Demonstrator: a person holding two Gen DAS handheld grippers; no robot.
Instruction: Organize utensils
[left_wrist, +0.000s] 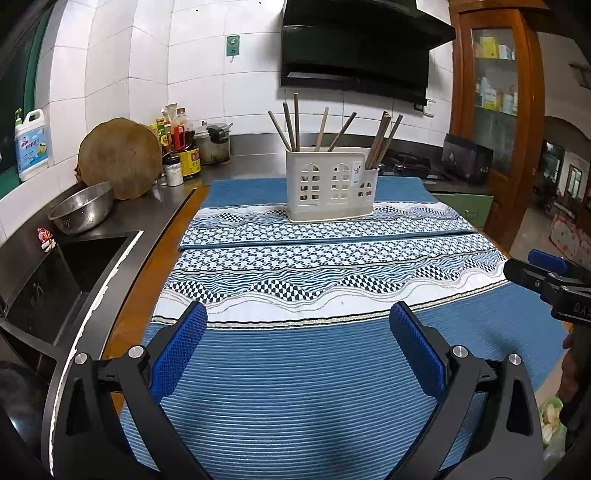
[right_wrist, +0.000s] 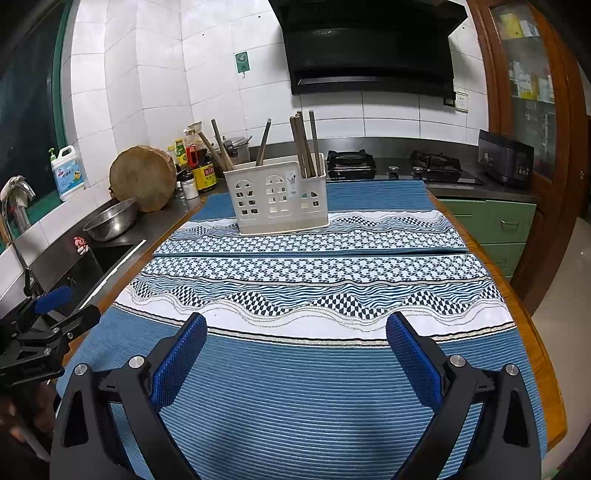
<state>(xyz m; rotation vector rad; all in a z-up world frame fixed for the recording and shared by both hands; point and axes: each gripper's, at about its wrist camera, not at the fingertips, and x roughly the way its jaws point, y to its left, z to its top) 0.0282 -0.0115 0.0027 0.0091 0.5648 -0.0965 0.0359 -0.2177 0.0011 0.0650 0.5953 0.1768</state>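
From the left wrist, the white utensil holder (left_wrist: 331, 184) stood far ahead on the far placemat (left_wrist: 399, 192), well apart from the left claw (left_wrist: 298, 343). Wooden chopsticks (left_wrist: 291, 125) leaned in its compartments. The left claw was spread wide, holding nothing, over the near placemat (left_wrist: 295, 387). The right claw (left_wrist: 532, 269) showed at the right edge.

From the right wrist, the holder (right_wrist: 277, 199) sat far and slightly left of the right claw (right_wrist: 295, 345), which was spread wide and empty. This view alone showed both gas burners (right_wrist: 436, 162) and the faucet (right_wrist: 16, 206). The left claw (right_wrist: 70, 310) appeared at the left edge, its opening unclear here.
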